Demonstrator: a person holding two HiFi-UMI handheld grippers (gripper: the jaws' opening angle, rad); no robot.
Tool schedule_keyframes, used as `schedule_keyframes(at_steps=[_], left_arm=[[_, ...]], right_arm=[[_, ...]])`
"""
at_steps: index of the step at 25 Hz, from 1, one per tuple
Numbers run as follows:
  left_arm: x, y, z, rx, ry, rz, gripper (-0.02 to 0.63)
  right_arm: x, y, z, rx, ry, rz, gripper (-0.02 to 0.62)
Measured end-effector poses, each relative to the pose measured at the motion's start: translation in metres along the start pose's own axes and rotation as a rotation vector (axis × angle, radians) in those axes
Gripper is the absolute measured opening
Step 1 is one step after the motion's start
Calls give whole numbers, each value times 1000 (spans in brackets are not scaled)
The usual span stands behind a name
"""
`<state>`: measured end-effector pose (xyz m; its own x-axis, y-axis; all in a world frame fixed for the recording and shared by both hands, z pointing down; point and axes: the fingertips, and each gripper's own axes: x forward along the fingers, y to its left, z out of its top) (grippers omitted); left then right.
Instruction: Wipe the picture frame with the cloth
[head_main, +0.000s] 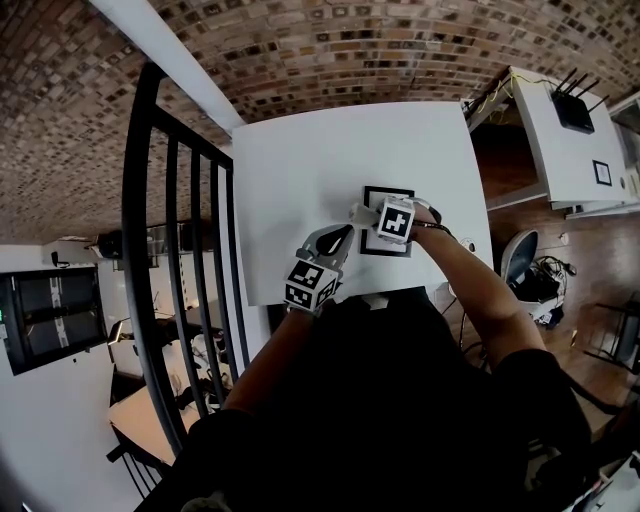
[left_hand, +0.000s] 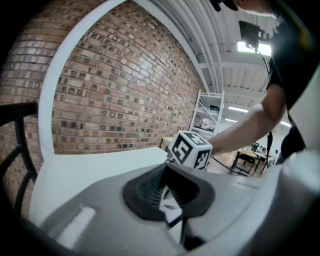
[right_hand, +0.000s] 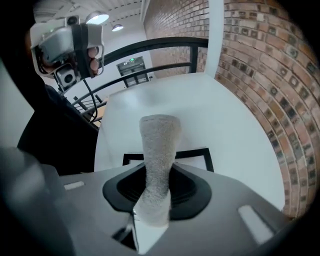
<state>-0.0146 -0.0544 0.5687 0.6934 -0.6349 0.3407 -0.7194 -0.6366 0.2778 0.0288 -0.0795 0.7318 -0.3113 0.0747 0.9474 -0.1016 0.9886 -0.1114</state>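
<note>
A black picture frame (head_main: 386, 191) with a white inside lies flat on the white table (head_main: 320, 160), near its front edge. My right gripper (head_main: 368, 214) hovers over the frame, shut on a rolled grey cloth (right_hand: 159, 160) that sticks out forward above the frame (right_hand: 192, 152). My left gripper (head_main: 345, 235) reaches in at the frame's left edge. Its jaws stand nearly together on a white, dark-edged piece (left_hand: 170, 202) that looks like the frame's edge. The right gripper's marker cube (left_hand: 190, 150) sits just ahead of it.
A black metal railing (head_main: 170, 250) runs along the table's left side. A brick wall (head_main: 330, 50) stands behind the table. To the right are a white cabinet (head_main: 560, 130) with a router, and an office chair (head_main: 520, 255).
</note>
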Motion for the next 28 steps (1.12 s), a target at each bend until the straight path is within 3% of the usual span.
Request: schedule_keyframes(at_steps=[5, 28], left_arm=[[0, 0, -6, -2, 13, 1, 0], [7, -6, -16, -20, 28, -19, 0]], right_arm=[[14, 15, -1, -69, 60, 22, 118], [-8, -1, -105, -5, 230, 1, 118]])
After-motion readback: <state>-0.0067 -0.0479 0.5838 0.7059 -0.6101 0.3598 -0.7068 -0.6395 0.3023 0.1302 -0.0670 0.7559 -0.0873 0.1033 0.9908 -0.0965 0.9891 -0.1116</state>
